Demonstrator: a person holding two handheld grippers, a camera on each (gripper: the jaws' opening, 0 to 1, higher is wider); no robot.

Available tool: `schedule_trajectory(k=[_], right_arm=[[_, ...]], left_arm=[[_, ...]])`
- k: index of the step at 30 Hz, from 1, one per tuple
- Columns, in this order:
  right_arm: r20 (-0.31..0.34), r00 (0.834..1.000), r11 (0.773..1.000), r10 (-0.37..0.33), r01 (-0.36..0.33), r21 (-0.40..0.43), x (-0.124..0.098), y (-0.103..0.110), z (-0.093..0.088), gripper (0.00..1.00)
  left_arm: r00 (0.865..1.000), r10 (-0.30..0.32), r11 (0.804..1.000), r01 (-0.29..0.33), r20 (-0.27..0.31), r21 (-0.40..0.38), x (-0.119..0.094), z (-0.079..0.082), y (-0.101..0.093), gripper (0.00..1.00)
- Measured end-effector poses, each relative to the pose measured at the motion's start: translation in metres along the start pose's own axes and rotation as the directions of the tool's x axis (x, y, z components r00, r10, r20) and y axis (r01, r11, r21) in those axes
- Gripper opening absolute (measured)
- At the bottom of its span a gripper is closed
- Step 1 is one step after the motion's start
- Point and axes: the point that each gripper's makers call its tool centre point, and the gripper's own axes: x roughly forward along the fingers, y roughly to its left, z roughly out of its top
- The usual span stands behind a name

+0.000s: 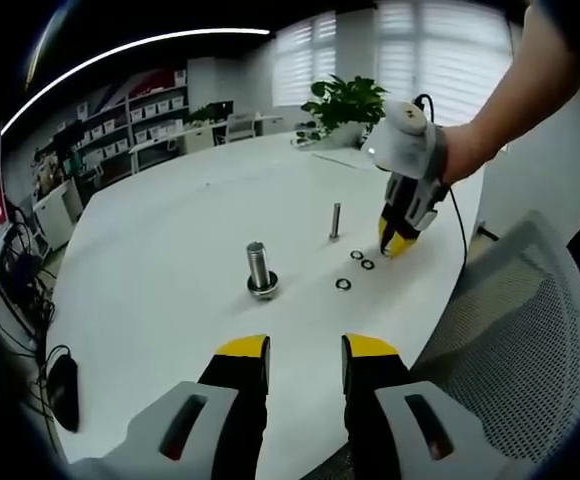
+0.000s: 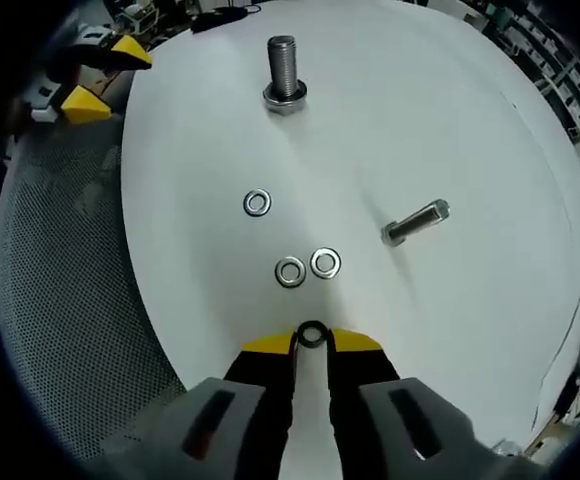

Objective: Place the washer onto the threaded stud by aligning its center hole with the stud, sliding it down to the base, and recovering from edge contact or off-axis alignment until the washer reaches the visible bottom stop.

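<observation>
A thick threaded stud [image 1: 260, 266] [image 2: 284, 62] stands upright on its wide base on the white table [image 1: 170, 280] [image 2: 450, 120]. Three loose washers [image 1: 357, 255] [image 2: 258, 203] lie flat between it and my right gripper; two of them [image 2: 290, 271] [image 2: 325, 263] touch. My right gripper [image 2: 312, 342] [image 1: 396, 244] is shut on a dark washer [image 2: 312, 335] at its tips, low over the table. A thinner stud [image 1: 335, 220] [image 2: 416, 222] stands beside the washers. My left gripper [image 1: 307, 350] [image 2: 90, 78] is open with nothing in it, near the table edge.
A grey mesh chair [image 1: 530, 350] [image 2: 60, 300] sits against the table's near edge. A potted plant [image 1: 345, 100] stands at the far side. A black object [image 1: 63, 390] and cables lie at the left edge. A person's hand [image 1: 470, 150] holds the right gripper.
</observation>
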Motion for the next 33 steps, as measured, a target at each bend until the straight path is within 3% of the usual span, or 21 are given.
schedule_trajectory(k=[11, 19, 33], right_arm=[[0.079, 0.997, 0.999, -0.003, 0.000, 0.045, -0.017, -0.004, 0.018, 0.13], [0.119, 0.992, 0.998, -0.032, 0.027, 0.048, -0.036, -0.020, 0.032, 0.13], [0.166, 0.984, 0.998, -0.061, 0.061, 0.001, -0.054, -0.040, 0.060, 0.13]], left_arm=[[1.000, 0.001, 1.000, -0.001, 0.000, -0.005, 0.000, -0.001, 0.001, 0.27], [1.000, -0.001, 1.000, 0.000, -0.004, -0.009, 0.000, -0.002, 0.000, 0.27], [1.000, -0.001, 1.000, 0.001, -0.012, -0.012, 0.000, -0.003, 0.001, 0.27]])
